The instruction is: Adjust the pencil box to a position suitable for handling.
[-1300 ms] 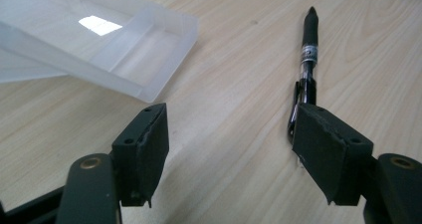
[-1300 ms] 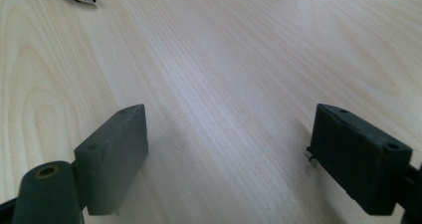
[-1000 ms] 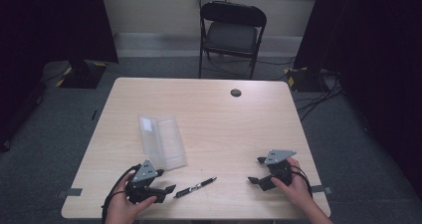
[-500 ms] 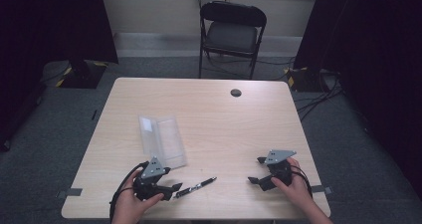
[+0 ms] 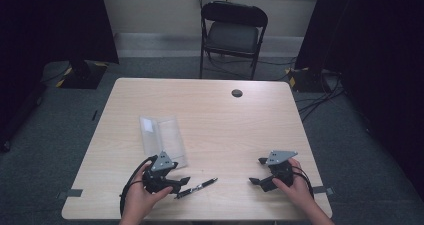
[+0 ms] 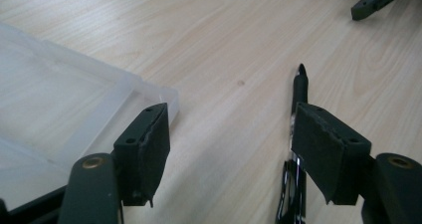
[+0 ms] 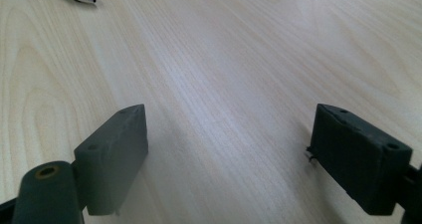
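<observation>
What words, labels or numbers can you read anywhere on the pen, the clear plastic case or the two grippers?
None can be read.
Pen: no print shows.
Clear plastic case: a pale patch near its far end, too small to tell if it is a label.
Left gripper and right gripper: no markings.

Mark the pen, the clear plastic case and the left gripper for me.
pen (image 5: pixel 199 187): high view, on the middle of its black barrel.
clear plastic case (image 5: pixel 161 135): high view, on the middle of its top face.
left gripper (image 5: pixel 183 185): high view, midway between its open jaw tips, beside the pen.
</observation>
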Action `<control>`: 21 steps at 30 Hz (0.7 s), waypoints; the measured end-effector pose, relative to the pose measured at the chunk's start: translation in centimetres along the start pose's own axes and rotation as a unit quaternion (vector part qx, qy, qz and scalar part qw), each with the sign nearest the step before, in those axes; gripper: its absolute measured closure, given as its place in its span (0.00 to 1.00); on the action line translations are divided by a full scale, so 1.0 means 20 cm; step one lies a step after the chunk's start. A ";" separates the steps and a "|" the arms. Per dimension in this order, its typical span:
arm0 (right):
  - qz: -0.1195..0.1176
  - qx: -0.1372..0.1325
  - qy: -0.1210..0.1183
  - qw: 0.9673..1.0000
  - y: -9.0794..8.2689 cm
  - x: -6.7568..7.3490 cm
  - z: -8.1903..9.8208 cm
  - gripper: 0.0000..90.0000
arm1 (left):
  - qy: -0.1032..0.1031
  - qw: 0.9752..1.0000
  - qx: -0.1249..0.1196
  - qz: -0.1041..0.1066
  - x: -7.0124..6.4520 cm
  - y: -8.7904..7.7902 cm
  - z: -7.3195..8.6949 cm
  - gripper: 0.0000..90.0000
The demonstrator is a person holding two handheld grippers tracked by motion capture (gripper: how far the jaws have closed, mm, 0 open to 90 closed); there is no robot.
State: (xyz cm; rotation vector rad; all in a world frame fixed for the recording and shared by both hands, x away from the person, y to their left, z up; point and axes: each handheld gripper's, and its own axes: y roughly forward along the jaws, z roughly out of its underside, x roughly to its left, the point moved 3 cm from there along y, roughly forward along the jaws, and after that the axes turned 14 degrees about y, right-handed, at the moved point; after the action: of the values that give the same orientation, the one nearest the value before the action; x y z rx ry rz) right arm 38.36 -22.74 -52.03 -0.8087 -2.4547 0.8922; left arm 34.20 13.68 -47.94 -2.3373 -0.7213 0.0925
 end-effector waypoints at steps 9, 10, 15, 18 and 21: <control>0.000 0.000 0.000 1.000 0.00 0.00 0.00 0.16 | -0.009 1.000 0.012 -0.016 0.05 0.07 -0.03 0.36; 0.000 0.000 0.000 1.000 0.00 0.00 0.00 0.16 | -0.010 1.000 0.011 -0.017 0.06 0.08 -0.03 0.38; 0.000 0.000 0.000 1.000 0.00 0.00 0.00 0.16 | -0.015 1.000 0.021 -0.018 0.05 0.12 -0.04 0.45; 0.000 0.000 0.000 1.000 0.00 0.00 0.00 0.16 | -0.014 0.999 0.027 -0.032 0.07 0.15 -0.03 0.46; 0.000 0.000 0.000 1.000 0.00 0.00 0.00 0.16 | -0.026 0.999 0.023 -0.035 0.07 0.16 -0.03 0.49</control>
State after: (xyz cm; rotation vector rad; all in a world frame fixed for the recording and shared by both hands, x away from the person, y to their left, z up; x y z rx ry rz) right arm 38.36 -22.74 -52.03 -0.8087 -2.4550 0.8924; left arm 37.06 12.23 -49.33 -2.2708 -0.8182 0.1362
